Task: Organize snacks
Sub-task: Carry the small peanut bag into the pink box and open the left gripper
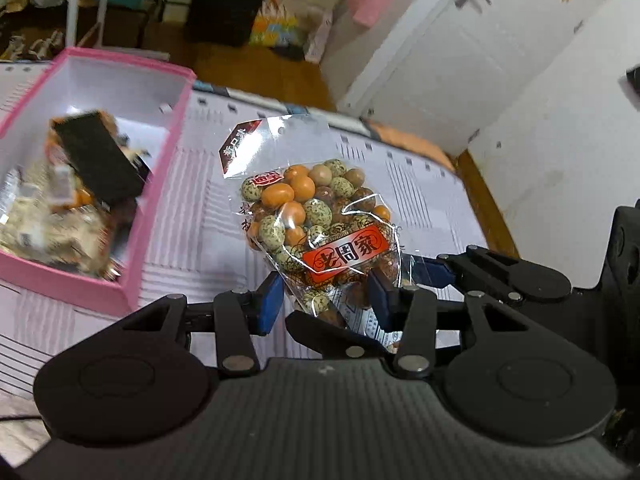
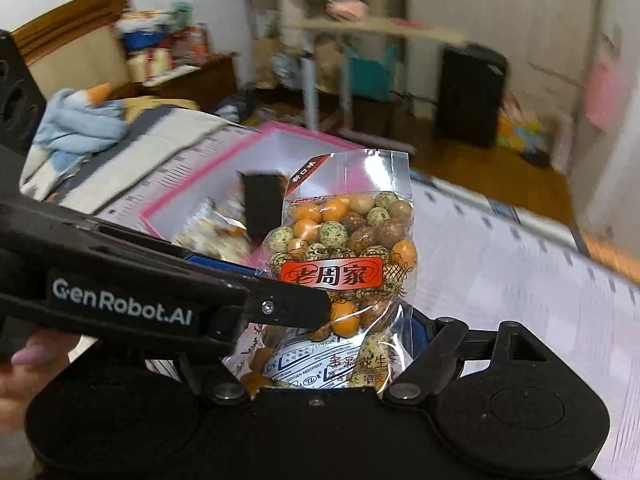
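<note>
Room: a wooden floor (image 1: 256,68) lies beyond the left gripper (image 1: 326,298), with white cupboard doors (image 1: 460,60) ahead and to its right. The far clutter is too blurred to name.
Surface: what appears to be a bed (image 1: 208,240) under a striped printed sheet lies below both grippers. Expect it to be soft, so anything set down may tip or sink. A blue blanket (image 2: 80,120) lies far to the left of the right gripper (image 2: 318,332).
Pink box (image 1: 160,200): open-topped, resting on the sheet ahead and to the left of the left gripper. It is partly filled with snack packs and a dark packet (image 1: 98,156).
Bag of coated peanuts (image 1: 316,216): held upright, clear of the sheet, between both grippers and near the box.
Handling: the load is light. The clear film is slick and crinkly, and the loose nuts shift under pressure. Grip the flat sealed margin or the lower body. Judged risk: a hard squeeze cracks the coatings.
Left gripper: narrow, pads clamped on the lower part of the bag.
Right gripper: jaws set wide around the bottom of the bag. Whether the pads press on it cannot be told.
Hand (image 2: 24,364): fingers on the left gripper's handle.
Sachet (image 2: 304,360): an oxygen absorber at the bottom of the bag, directly in front of the right gripper.
</note>
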The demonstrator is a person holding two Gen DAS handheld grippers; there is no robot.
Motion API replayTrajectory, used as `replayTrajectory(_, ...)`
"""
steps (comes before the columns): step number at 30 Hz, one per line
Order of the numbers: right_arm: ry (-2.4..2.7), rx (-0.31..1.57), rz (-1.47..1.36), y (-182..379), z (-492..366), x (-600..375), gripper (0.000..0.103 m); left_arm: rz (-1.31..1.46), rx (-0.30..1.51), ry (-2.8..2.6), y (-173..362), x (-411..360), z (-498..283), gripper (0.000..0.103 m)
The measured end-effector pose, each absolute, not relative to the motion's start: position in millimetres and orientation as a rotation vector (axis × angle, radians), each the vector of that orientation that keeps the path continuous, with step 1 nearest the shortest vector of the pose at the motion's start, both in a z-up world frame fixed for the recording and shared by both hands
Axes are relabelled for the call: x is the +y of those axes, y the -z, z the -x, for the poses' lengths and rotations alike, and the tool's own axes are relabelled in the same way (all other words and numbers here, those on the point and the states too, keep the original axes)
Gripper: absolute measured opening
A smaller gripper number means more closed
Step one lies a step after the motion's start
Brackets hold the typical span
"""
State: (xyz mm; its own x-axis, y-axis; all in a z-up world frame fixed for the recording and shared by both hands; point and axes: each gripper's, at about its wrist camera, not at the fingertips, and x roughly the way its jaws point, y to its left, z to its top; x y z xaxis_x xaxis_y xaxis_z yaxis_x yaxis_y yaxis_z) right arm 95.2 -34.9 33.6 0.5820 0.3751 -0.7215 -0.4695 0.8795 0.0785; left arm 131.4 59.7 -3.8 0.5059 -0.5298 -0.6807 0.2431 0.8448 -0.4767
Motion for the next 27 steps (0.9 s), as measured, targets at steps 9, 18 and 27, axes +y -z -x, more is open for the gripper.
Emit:
replayTrajectory(9, -0.749, 0.636, 0.298, -41, -173, 23, 0.083, 0.403, 0.779, 0.307, -20, 126, -160, 0.044)
replayTrajectory(18, -0.897, 0.691, 0.26, -3, -259, 62, 0.08, 0.469, 0.789, 0.127, 14, 180, -238, 0.044)
replayTrajectory(27, -0.888, 0.627, 0.522, 16, -266, 95, 0.087, 0.512, 0.888, 0.093, 55, 203, -271, 0.044)
